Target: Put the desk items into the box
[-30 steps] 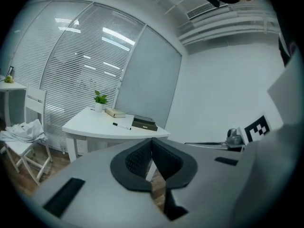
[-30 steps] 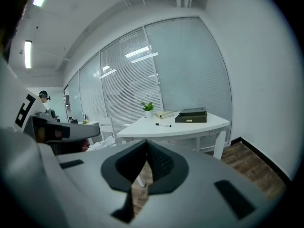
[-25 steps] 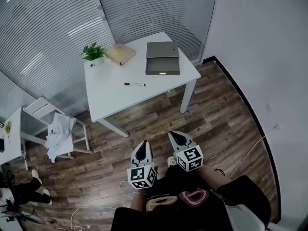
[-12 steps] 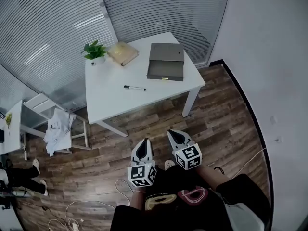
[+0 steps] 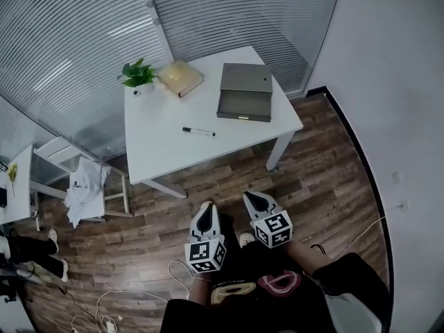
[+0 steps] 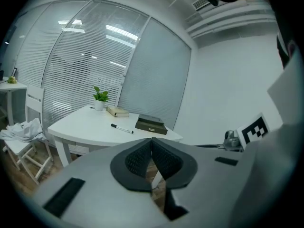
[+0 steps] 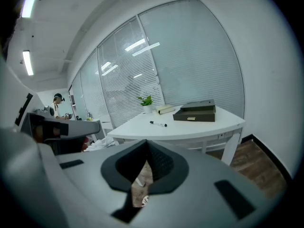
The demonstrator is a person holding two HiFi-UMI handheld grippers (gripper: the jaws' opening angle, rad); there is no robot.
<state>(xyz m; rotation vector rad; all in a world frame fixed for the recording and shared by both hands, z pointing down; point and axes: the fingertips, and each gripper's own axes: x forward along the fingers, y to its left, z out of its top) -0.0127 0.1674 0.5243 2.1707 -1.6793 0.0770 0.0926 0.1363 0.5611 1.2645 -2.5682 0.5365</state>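
Observation:
A white desk (image 5: 163, 141) stands ahead by the glass wall. On it lie a grey box (image 5: 245, 91) with its drawer part open at the front, a black marker pen (image 5: 198, 131), a tan book (image 5: 180, 77) and a small potted plant (image 5: 138, 75). My left gripper (image 5: 205, 216) and right gripper (image 5: 255, 200) hang side by side over the wood floor, well short of the desk. Both are shut with nothing between the pads. The left gripper view shows the pen (image 6: 121, 128) and box (image 6: 151, 124); the right gripper view shows the pen (image 7: 158, 123) and box (image 7: 195, 112) too.
A white chair (image 5: 82, 186) with crumpled white cloth stands left of the desk. A second small table (image 5: 15, 193) sits at the far left. Cables (image 5: 111, 309) trail on the floor near my feet. A white wall (image 5: 388, 82) closes the right side.
The view has shifted slightly, so the desk sits a little lower and to the right in the head view. Both grippers stay shut and in the same place relative to me.

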